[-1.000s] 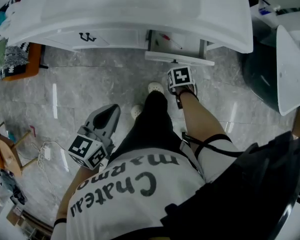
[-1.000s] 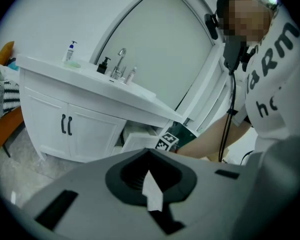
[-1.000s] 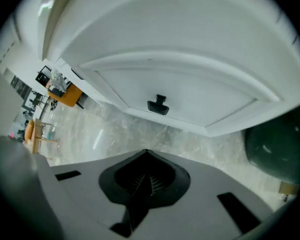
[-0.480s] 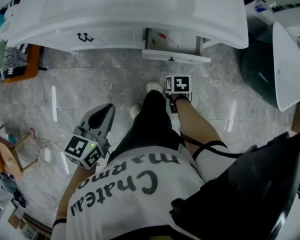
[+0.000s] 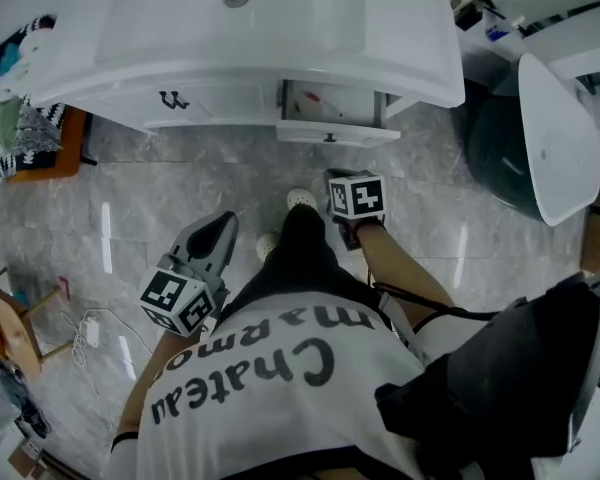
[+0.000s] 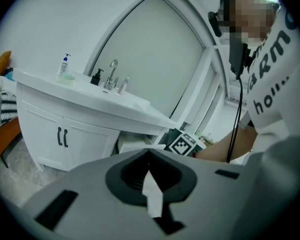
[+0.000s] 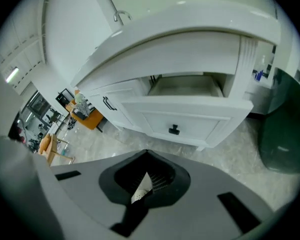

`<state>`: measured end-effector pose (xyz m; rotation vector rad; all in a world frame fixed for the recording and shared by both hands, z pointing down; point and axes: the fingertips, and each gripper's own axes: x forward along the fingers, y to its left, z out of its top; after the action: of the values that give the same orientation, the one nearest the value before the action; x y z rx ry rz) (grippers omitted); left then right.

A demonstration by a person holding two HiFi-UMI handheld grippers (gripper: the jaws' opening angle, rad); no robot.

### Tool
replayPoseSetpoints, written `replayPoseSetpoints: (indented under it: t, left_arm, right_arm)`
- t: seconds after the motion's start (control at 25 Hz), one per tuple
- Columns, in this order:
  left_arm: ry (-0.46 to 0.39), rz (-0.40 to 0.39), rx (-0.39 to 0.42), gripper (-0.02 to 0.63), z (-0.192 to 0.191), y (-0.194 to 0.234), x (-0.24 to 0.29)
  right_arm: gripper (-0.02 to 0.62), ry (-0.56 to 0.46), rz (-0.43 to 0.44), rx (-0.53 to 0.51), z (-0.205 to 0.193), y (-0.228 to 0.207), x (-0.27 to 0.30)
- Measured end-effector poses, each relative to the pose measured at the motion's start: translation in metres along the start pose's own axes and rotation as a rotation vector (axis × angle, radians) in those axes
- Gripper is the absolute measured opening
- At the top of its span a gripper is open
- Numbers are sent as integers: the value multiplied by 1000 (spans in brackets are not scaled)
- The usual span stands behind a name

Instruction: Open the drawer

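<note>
Hanging at seven o'clock, the left gripper [image 5: 218, 230] has its jaws together, empty. At centre, the right gripper [image 5: 338, 180] is likewise closed on nothing. At twelve o'clock, the vanity's [image 5: 230, 48] drawer [image 5: 328, 134] stands pulled out.

Grey marble floor [image 5: 180, 188], white vanity [image 5: 220, 100] standing on it, loose cable [image 5: 88, 320]

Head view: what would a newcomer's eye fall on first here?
The white vanity fills the top of the head view, and its drawer stands open. The right gripper hangs just in front of that drawer, jaws shut on nothing. The left gripper is at the lower left, over the grey floor.
</note>
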<state>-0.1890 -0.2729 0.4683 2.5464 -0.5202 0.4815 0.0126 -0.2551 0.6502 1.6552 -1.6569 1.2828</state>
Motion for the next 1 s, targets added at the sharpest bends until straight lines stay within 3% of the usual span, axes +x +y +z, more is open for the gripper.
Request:
replayPoseSetpoints:
  t: [0.28,0.48,0.68,0.84,1.0]
  left_arm:
    - [-26,-66,18,8,8,-24,-9]
    - [-33,-94,131,8,20,-38,-5]
    - [-123,-118,81,8,57,-50,-3]
    - [-134,-114,127,8,68,-64,-7]
    - [-132,-84,121,8,66,-76,-5]
  right_arm:
    - [9,-248,53,50,31,18,-100]
    - [8,-408,109,-14,52,41,-167]
    - [9,-532,194,-58,77,58,-214]
    - [9,-598,221,-66,91,59,-234]
    - [9,-588,227,-61,84,45,-241]
